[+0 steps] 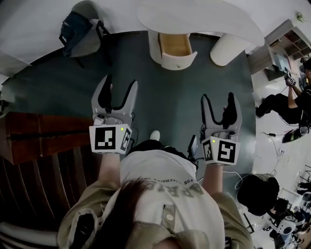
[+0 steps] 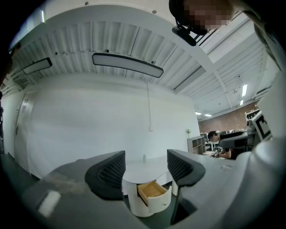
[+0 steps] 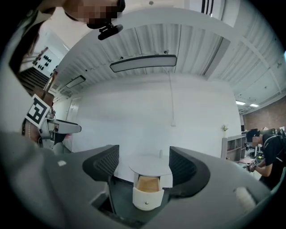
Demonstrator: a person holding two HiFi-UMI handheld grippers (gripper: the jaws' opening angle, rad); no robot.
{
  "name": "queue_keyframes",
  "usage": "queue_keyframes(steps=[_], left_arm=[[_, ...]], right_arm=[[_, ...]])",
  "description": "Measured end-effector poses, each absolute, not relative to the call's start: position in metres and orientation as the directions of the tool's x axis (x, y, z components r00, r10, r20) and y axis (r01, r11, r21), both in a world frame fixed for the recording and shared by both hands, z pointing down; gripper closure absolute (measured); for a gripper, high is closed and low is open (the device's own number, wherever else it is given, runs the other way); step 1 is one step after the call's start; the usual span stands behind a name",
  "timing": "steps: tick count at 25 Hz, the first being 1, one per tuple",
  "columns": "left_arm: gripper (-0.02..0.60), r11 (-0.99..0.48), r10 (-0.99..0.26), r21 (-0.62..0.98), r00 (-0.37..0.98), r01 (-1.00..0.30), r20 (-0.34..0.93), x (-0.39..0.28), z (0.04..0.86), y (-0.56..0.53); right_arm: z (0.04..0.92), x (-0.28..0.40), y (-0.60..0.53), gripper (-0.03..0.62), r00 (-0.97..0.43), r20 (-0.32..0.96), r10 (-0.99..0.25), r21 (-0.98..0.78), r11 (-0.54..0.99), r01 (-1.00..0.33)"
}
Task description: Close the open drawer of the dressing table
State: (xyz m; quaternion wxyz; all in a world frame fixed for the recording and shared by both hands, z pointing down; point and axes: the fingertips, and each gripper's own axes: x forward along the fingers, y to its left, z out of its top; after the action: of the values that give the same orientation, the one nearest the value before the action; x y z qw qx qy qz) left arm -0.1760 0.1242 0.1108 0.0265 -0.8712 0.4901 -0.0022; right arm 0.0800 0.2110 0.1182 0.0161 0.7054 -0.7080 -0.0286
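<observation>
The white dressing table [image 1: 194, 14] stands ahead against the wall, its curved top over a round pedestal. Its drawer [image 1: 177, 51] is pulled out, showing a bare wooden inside and a rounded white front with a small knob. The drawer [image 2: 154, 195] shows between the left jaws, and the drawer [image 3: 147, 192] between the right jaws, both far off. My left gripper [image 1: 118, 93] and right gripper [image 1: 220, 103] are held up over the dark carpet, well short of the table. Both are open with nothing between their fingers.
A second white round leg [image 1: 228, 47] stands right of the drawer. A chair with a dark bag [image 1: 77, 30] sits at the far left. A brown wooden stair rail [image 1: 34, 136] is at my left. People sit among shelving [image 1: 284, 44] and gear at the right.
</observation>
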Motion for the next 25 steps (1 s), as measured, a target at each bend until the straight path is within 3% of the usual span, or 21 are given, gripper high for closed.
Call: queue_keyframes(steps=[6, 25], left_arm=[[0.278, -0.533, -0.846, -0.035, 0.532, -0.845, 0.024, -0.195, 0.136, 0.099], [0.278, -0.495, -0.868, -0.062, 0.490, -0.866, 0.083, -0.142, 0.161, 0.022]], right_arm=[[0.137, 0.074, 0.187, 0.238, 0.035, 0.016, -0.999, 0.064, -0.034, -0.997], [0.178, 0.146, 0.102, 0.240, 0.017, 0.080, -0.997, 0.064, -0.012, -0.998]])
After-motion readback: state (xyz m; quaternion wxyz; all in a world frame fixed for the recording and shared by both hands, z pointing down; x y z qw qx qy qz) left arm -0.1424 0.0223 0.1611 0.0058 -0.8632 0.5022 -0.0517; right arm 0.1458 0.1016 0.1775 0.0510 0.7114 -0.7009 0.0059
